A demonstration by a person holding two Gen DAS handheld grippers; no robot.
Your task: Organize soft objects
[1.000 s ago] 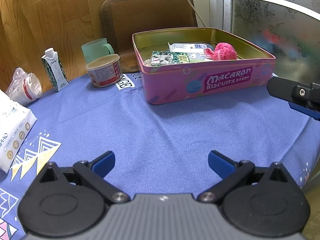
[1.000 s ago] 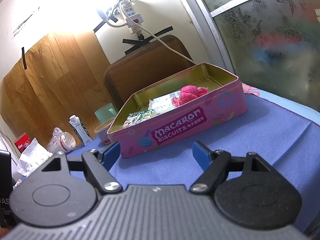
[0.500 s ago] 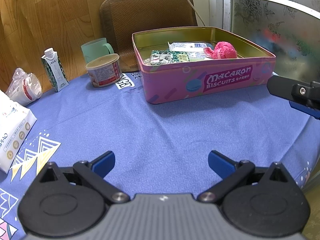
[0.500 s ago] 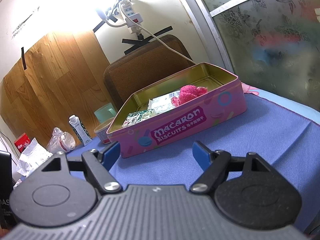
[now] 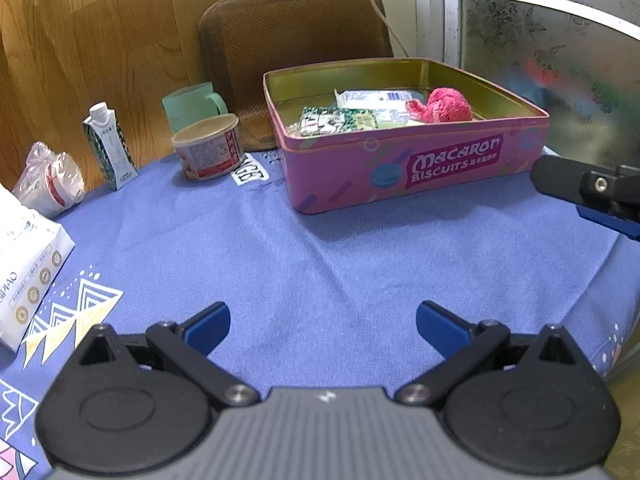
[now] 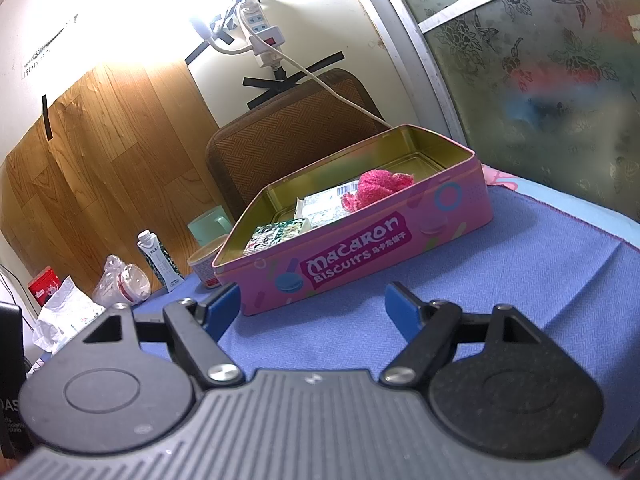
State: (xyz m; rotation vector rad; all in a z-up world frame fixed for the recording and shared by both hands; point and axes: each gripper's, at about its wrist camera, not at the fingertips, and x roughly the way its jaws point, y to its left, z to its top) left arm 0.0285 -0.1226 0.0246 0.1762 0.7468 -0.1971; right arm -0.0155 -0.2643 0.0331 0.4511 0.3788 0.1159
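A pink "Macaron Biscuits" tin [image 5: 416,168] [image 6: 360,256] stands open on the blue tablecloth. Inside it lie a fluffy pink soft toy [image 5: 440,106] [image 6: 378,188], a white packet [image 5: 372,100] [image 6: 324,206] and a green patterned packet [image 5: 336,120] [image 6: 278,234]. My left gripper [image 5: 322,326] hovers open over bare cloth, well short of the tin, nothing between its blue fingers. My right gripper [image 6: 312,306] is open too, just in front of the tin's long side, empty. One of its fingers [image 5: 588,188] shows at the right edge of the left wrist view.
Left of the tin stand a round food can [image 5: 208,148], a green mug [image 5: 192,104] and a small milk carton [image 5: 110,146]. A bagged cup [image 5: 50,184] and a white tissue pack [image 5: 24,268] lie at the far left. A brown chair back [image 5: 296,40] rises behind the table.
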